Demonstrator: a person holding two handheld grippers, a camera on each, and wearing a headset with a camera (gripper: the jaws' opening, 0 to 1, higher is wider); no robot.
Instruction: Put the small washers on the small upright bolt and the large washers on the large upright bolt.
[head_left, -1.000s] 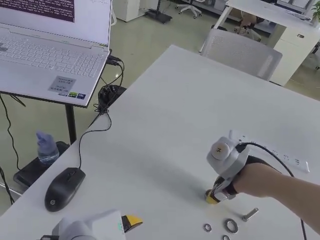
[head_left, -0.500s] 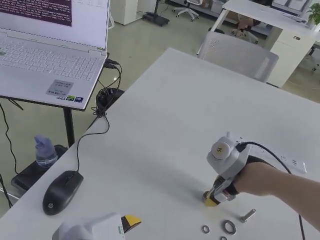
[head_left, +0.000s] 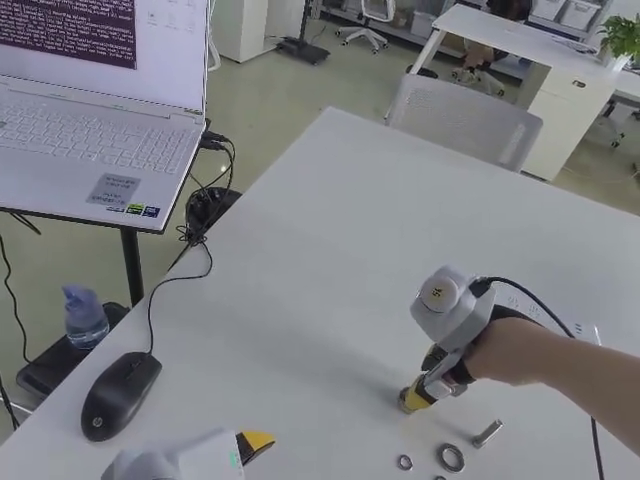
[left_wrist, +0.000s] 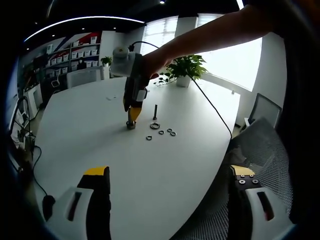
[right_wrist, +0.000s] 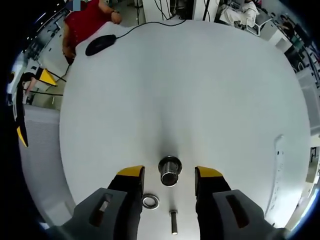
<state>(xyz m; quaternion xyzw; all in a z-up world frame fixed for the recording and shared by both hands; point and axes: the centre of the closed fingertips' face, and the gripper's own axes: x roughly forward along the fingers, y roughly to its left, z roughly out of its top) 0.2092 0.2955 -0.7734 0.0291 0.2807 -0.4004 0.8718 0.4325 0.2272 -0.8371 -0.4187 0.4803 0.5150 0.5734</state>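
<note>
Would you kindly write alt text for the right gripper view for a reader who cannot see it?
The right gripper, jaws open, straddles a thick metal bolt standing on a white table. A washer and a thinner bolt sit nearer the camera; a black mouse rests near the far edge.

Pretty clearly an open-plan office. Big white table (head_left: 340, 230) with a mouse (head_left: 120, 393) on it, a laptop (head_left: 90, 130) on a stand next to it, and cables trailing off the edge. There's a grey mesh chair (head_left: 460, 120), more white desks (head_left: 520, 30) further back, shelves of bins (left_wrist: 85, 52), a potted plant (left_wrist: 184, 67) and large bright windows (left_wrist: 235, 60).
</note>
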